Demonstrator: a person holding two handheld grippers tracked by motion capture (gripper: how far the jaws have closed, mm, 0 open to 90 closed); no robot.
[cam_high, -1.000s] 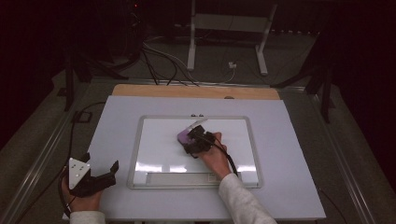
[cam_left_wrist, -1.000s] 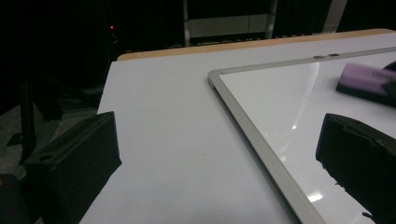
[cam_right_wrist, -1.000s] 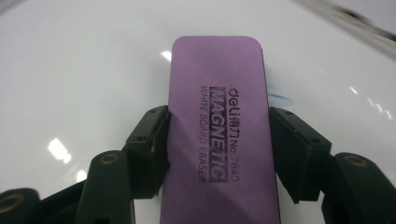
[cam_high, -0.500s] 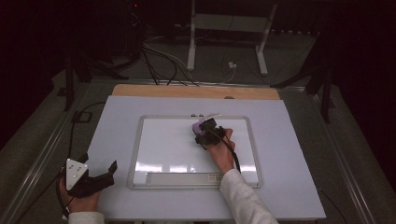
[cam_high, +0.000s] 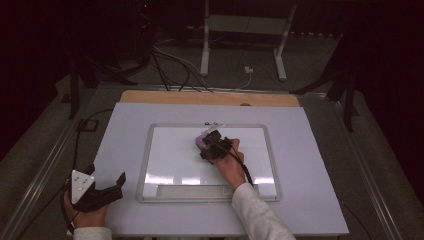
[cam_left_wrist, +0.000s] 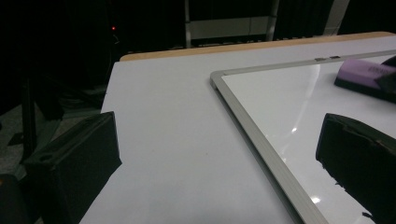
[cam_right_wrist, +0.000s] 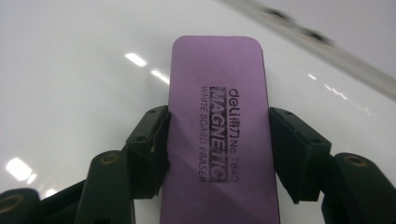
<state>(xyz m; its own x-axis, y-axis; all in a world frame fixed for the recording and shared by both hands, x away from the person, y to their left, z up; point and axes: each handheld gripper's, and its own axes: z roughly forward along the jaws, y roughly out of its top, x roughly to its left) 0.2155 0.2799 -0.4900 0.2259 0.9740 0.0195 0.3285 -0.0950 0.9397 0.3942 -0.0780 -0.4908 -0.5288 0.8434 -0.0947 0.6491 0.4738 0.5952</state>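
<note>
The right gripper (cam_high: 210, 142) has its jaws clamped on the long sides of a purple rectangular foam whiteboard eraser (cam_right_wrist: 219, 126), printed face up; the eraser (cam_high: 202, 139) lies flat on the white, silver-framed whiteboard (cam_high: 165, 160), in the board's upper middle, just below its far frame edge; the left gripper (cam_high: 107, 190) sits off the board's near left corner, over the pale lilac table (cam_high: 310, 200), its jaws spread wide with nothing between them; the board lies in the middle of the table
</note>
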